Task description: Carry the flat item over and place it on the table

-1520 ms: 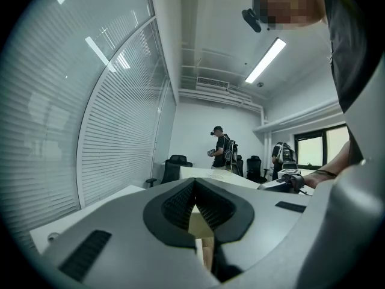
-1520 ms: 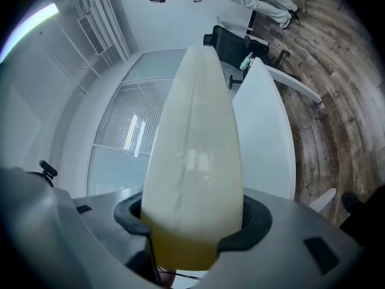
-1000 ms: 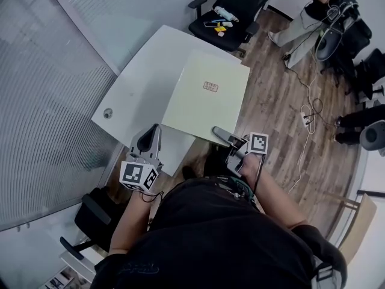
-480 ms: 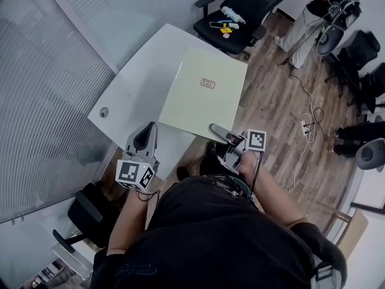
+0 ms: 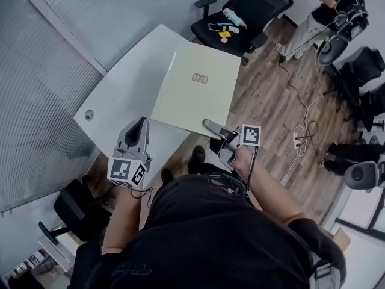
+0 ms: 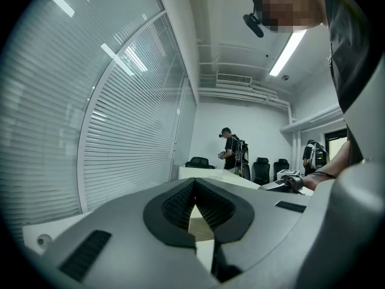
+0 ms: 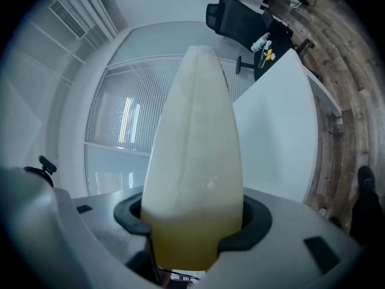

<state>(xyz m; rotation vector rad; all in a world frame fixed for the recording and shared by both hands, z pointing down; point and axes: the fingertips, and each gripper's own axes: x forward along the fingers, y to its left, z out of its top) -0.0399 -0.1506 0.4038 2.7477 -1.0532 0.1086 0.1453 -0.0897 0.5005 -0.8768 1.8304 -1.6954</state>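
Note:
The flat item is a thick pale yellow board (image 5: 195, 89) with a small label on top. It lies level over the white table (image 5: 117, 98) and overhangs its right edge. My right gripper (image 5: 212, 127) is shut on the board's near right corner. In the right gripper view the board (image 7: 195, 131) fills the gap between the jaws of that gripper (image 7: 192, 221). My left gripper (image 5: 139, 125) hovers just left of the board's near left corner, apart from it. In the left gripper view this gripper (image 6: 195, 212) has its jaws together with nothing held.
A black office chair (image 5: 240, 17) with small items on its seat stands beyond the table. A person (image 5: 328, 8) stands at the far right amid more chairs, with cables (image 5: 301, 119) on the wood floor. A glass wall with blinds runs along the left.
The board and my right gripper have shifted left and farther over the table. My left gripper has drifted left and nearer to me, keeping beside the board's corner.

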